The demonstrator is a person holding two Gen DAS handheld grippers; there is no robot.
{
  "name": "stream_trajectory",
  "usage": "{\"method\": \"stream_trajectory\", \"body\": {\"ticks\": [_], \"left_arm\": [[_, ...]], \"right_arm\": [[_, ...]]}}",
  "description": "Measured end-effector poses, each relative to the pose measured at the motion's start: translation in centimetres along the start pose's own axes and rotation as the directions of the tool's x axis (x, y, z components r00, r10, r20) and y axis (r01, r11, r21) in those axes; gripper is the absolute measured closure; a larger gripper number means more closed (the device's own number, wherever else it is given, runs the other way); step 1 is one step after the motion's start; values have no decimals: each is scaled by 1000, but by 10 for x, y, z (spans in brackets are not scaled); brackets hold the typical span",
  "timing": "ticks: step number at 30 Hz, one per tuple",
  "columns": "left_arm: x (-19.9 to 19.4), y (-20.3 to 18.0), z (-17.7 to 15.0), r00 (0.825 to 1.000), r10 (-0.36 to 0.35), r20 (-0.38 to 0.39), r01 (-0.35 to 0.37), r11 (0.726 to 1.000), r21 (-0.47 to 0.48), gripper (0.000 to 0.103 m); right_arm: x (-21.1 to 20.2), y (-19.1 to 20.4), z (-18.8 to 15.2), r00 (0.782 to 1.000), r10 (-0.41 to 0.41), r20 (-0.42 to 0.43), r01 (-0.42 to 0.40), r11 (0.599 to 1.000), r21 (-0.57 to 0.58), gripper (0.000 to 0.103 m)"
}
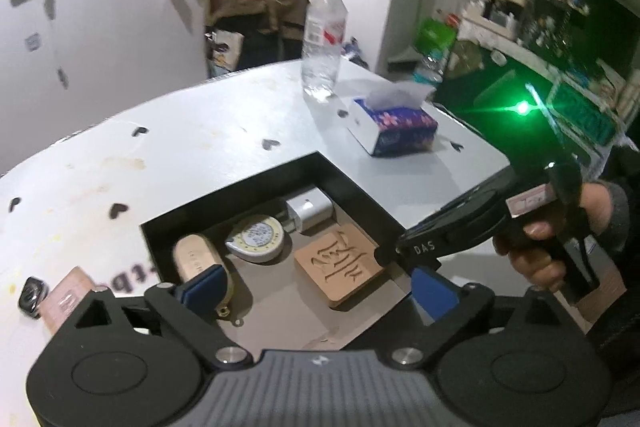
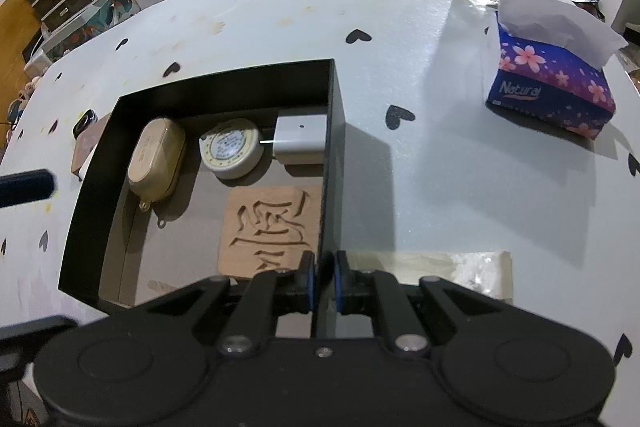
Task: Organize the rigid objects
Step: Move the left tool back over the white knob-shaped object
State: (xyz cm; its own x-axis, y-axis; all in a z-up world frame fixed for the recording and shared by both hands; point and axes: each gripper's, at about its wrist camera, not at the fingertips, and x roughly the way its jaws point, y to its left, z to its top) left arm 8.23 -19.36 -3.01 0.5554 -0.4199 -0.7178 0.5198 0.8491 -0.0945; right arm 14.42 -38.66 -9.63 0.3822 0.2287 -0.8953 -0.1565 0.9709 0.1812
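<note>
The gold case lies lengthwise along the black box's left wall, left gripper released above, right gripper clenched on the box's right wall

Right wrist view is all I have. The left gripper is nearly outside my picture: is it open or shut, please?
Observer: Open. In the left wrist view the left gripper stands wide, with nothing between its fingers.
Operator: What lies ahead of it?
Observer: The black box. The gold case inside it shows just beyond one finger.
Operator: And what holds my gripper?
Observer: A hand in a dark sleeve grips the handle of the right gripper. That gripper's tip sits at the box's wall, beside the wooden tile.
</note>
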Motion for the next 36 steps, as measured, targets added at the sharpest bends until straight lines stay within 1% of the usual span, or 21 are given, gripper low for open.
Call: {"method": "stream_trajectory", "body": {"ticks": [3,7,14,18,21,23,25,27,28,29,30,31,32,33,34,36], "left_arm": [[-10,0,-6,999,24,23,-24,999,-28,1],[-21,4,-14,995,80,52,-75,994,-80,0],[-34,20,-27,982,173,73,-156,968,-195,0],[-39,35,-35,971,227,73,-201,943,-264,0],[-40,47,-42,961,270,59,-239,919,-313,0],[-40,56,-49,949,311,51,-275,897,-346,0],[-38,64,-56,942,334,33,-298,878,-376,3],[-37,72,-62,938,347,13,-312,859,-405,10],[-36,76,-65,935,355,2,-321,848,-421,12],[-34,80,-67,932,363,-10,-330,836,-438,16],[-33,83,-70,930,367,-17,-336,828,-449,22],[-32,86,-71,928,371,-25,-341,822,-455,25],[-30,89,-73,927,373,-32,-345,818,-460,31],[-29,91,-73,928,370,-37,-345,818,-461,40],[-27,92,-74,931,364,-42,-341,820,-460,44],[-24,93,-74,939,339,-53,-326,832,-450,53]], "right_arm": [[0,0,0,1000,1,0,-1,1000,-6,93],[0,1,0,1000,2,0,-2,1000,-11,93],[0,1,0,1000,2,1,-2,1000,-15,93],[0,1,0,1000,2,2,-2,1000,-14,93],[0,1,0,1000,3,2,-3,1000,-13,93],[0,1,0,1000,3,2,-3,1000,-12,93],[0,1,0,1000,3,2,-3,1000,-11,93],[-1,1,0,1000,4,2,-4,1000,-9,93],[-1,1,0,1000,4,2,-4,1000,-7,93],[-1,0,0,1000,4,2,-4,1000,-6,93],[-1,0,0,1000,4,2,-4,1000,-5,93],[-1,0,0,1000,5,2,-5,1000,-4,93],[-1,0,0,1000,5,2,-5,1000,-2,93],[-1,-1,0,1000,5,3,-5,1000,0,93],[-1,-1,0,1000,5,3,-5,1000,2,93],[0,-1,0,1000,5,3,-5,1000,6,93]]}}
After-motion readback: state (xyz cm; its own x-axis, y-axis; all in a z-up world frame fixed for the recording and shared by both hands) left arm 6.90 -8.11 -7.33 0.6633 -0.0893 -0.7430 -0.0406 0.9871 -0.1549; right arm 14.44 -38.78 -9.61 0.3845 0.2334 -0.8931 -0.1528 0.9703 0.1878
